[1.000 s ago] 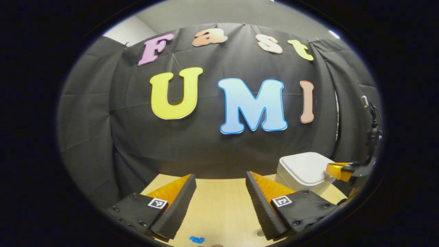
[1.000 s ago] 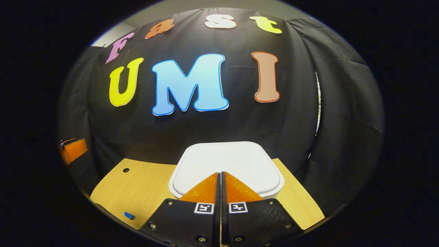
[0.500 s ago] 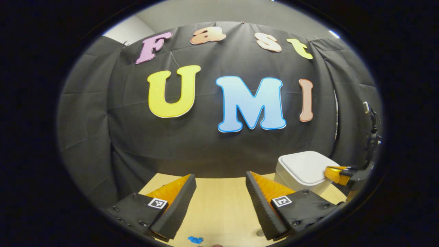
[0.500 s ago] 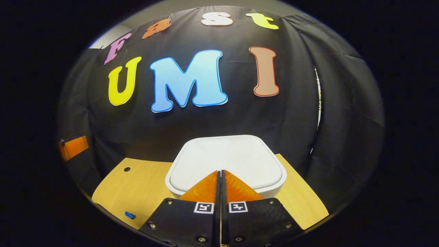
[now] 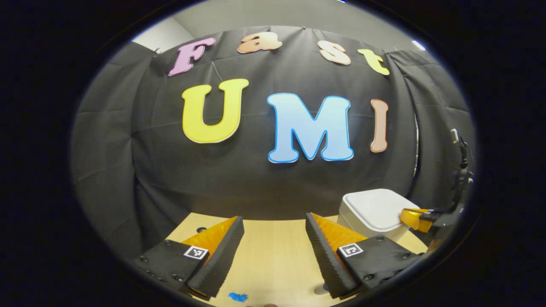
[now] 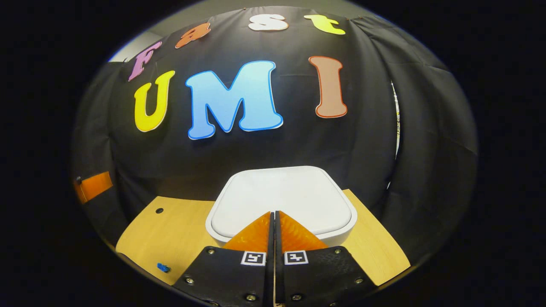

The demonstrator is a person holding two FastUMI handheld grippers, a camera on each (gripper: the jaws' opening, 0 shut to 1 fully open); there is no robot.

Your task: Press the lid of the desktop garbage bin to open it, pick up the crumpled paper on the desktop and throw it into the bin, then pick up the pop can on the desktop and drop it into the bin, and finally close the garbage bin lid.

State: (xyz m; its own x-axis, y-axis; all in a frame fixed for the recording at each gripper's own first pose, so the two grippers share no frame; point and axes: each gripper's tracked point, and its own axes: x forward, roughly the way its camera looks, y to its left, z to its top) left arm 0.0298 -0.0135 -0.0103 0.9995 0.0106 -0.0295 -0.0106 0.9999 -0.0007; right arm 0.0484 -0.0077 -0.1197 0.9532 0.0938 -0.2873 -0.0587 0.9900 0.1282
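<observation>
one white garbage bin (image 6: pixel 281 202) is seen, lid closed, at lower centre of the right gripper view and at lower right of the left gripper view, on one wooden desktop (image 6: pixel 170 238). one small blue mark (image 6: pixel 162 267) is seen on the desktop at lower left. two grippers are counted. the right gripper (image 6: pixel 274 217) is held with fingers pressed together, empty, tips at the lid's near edge; contact cannot be told. the left gripper (image 5: pixel 273 224) is held level over the desktop, fingers spread wide, nothing held.
</observation>
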